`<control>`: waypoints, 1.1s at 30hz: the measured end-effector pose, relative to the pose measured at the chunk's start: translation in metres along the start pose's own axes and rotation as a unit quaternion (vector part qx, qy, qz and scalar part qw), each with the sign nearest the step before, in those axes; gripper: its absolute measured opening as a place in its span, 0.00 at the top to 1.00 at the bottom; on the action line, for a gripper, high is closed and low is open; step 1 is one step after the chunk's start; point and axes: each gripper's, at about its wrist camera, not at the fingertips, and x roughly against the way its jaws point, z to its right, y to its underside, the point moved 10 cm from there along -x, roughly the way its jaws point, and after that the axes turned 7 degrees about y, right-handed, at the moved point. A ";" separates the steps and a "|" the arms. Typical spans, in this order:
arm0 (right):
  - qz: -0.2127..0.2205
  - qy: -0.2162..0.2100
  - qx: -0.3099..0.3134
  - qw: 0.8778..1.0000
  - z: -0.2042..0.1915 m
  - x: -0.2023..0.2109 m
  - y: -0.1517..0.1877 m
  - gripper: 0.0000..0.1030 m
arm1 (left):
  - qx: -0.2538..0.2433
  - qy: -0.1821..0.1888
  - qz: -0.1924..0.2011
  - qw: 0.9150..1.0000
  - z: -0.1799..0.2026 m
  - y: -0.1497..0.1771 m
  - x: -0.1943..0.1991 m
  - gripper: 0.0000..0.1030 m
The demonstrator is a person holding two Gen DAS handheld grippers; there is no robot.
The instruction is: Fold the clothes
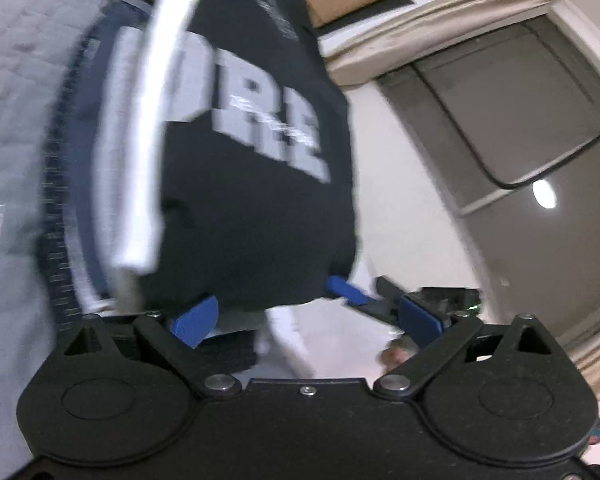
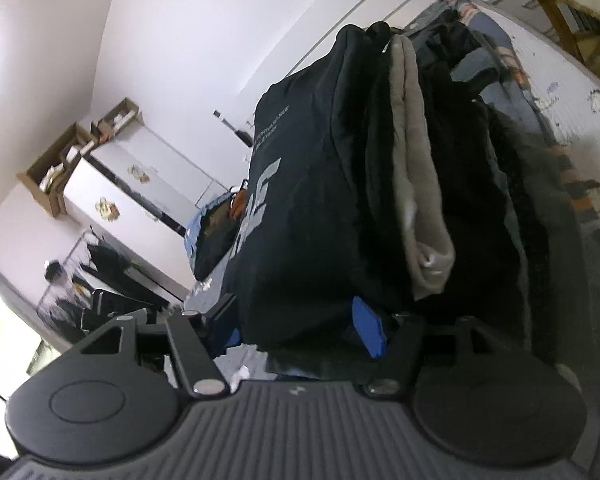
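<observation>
I hold both grippers tilted slightly down. My left gripper [image 1: 304, 312] stands wide, one pad under the black shirt's [image 1: 252, 184] hem at 12 o'clock. My right gripper [image 2: 296, 332] has the shirt [image 2: 300, 220] bunched between its pads; I cannot tell whether they pinch. Grey letters mark the hanging shirt.

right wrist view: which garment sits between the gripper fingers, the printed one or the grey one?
The black printed shirt. Its lower edge hangs between the right gripper fingers; the grey garment hangs alongside.
</observation>
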 end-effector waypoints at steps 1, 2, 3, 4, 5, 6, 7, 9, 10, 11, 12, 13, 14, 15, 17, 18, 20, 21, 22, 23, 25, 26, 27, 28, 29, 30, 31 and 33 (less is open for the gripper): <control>0.001 0.002 0.004 1.000 0.000 0.000 0.000 0.39 | -0.001 -0.012 0.001 1.000 -0.005 0.002 0.006 0.04; 0.001 0.003 0.008 1.000 0.000 -0.001 0.000 0.39 | -0.004 -0.022 0.004 1.000 -0.007 0.003 0.014 0.04; 0.002 0.006 0.013 1.000 -0.001 0.000 0.001 0.39 | -0.008 -0.029 0.009 0.999 -0.005 0.003 0.023 0.04; 0.002 0.010 0.018 1.000 -0.003 0.003 0.002 0.39 | -0.013 -0.037 0.014 0.999 -0.004 0.002 0.031 0.04; 0.002 0.014 0.020 1.000 -0.005 0.005 0.003 0.39 | -0.023 -0.053 0.019 0.998 -0.001 0.001 0.039 0.04; 0.002 0.019 0.021 1.000 -0.007 0.007 0.004 0.39 | -0.038 -0.074 0.025 0.996 0.004 -0.001 0.045 0.03; 0.002 0.024 0.025 0.999 -0.009 0.009 0.004 0.39 | -0.056 -0.098 0.028 0.993 0.009 -0.004 0.050 0.01; 0.005 0.041 0.039 0.998 -0.015 0.015 0.004 0.37 | -0.097 -0.147 0.031 0.984 0.026 -0.008 0.053 0.00; 0.012 0.056 0.048 0.997 -0.019 0.019 0.003 0.34 | -0.119 -0.172 0.031 0.977 0.035 -0.010 0.054 0.00; 0.019 0.075 0.058 0.995 -0.024 0.023 0.002 0.32 | -0.139 -0.194 0.032 0.971 0.045 -0.012 0.052 0.00; 0.029 0.101 0.070 0.992 -0.027 0.027 0.001 0.27 | -0.157 -0.213 0.033 0.964 0.054 -0.013 0.050 0.00; 0.039 0.132 0.082 0.987 -0.031 0.031 0.000 0.23 | -0.175 -0.232 0.033 0.956 0.064 -0.015 0.047 0.00; 0.049 0.164 0.096 0.981 -0.035 0.035 -0.002 0.21 | -0.190 -0.247 0.033 0.950 0.073 -0.015 0.045 0.00; 0.057 0.190 0.113 0.974 -0.041 0.039 -0.003 0.20 | -0.203 -0.259 0.032 0.944 0.080 -0.015 0.042 0.00; 0.066 0.225 0.142 0.962 -0.057 0.045 -0.004 0.19 | -0.231 -0.280 0.024 0.932 0.097 -0.014 0.033 0.00; 0.072 0.241 0.155 0.955 -0.066 0.047 -0.004 0.18 | -0.243 -0.288 0.019 0.926 0.105 -0.013 0.029 0.00; 0.082 0.261 0.180 0.945 -0.086 0.051 -0.005 0.15 | -0.261 -0.298 0.011 0.918 0.118 -0.009 0.023 0.00; 0.085 0.268 0.188 0.941 -0.095 0.051 -0.005 0.14 | -0.266 -0.300 0.011 0.916 0.124 -0.007 0.021 0.00; 0.087 0.273 0.193 0.938 -0.102 0.050 -0.005 0.12 | -0.271 -0.300 0.012 0.915 0.130 -0.005 0.019 0.00; 0.089 0.278 0.198 0.936 -0.110 0.050 -0.006 0.12 | -0.275 -0.302 0.015 0.913 0.135 -0.004 0.018 0.00; 0.080 0.286 0.199 0.934 -0.120 0.046 -0.003 0.12 | -0.279 -0.316 0.023 0.907 0.142 -0.002 0.018 0.00; 0.074 0.289 0.198 0.934 -0.124 0.043 -0.002 0.12 | -0.278 -0.325 0.027 0.903 0.144 -0.002 0.019 0.00; 0.069 0.290 0.195 0.935 -0.128 0.041 0.000 0.12 | -0.277 -0.335 0.030 0.900 0.145 -0.003 0.021 0.00; 0.064 0.288 0.191 0.936 -0.132 0.040 0.001 0.12 | -0.277 -0.344 0.033 0.897 0.146 -0.003 0.023 0.00; 0.060 0.286 0.187 0.938 -0.135 0.039 0.003 0.12 | -0.276 -0.353 0.036 0.893 0.147 -0.003 0.025 0.00; 0.057 0.285 0.184 0.939 -0.139 0.039 0.004 0.12 | -0.273 -0.360 0.034 0.892 0.147 -0.003 0.026 0.00; 0.055 0.285 0.182 0.939 -0.142 0.039 0.005 0.12 | -0.267 -0.366 0.028 0.891 0.147 -0.003 0.028 0.00; 0.047 0.291 0.185 0.937 -0.146 0.038 0.006 0.12 | -0.257 -0.374 0.017 0.891 0.148 -0.002 0.030 0.00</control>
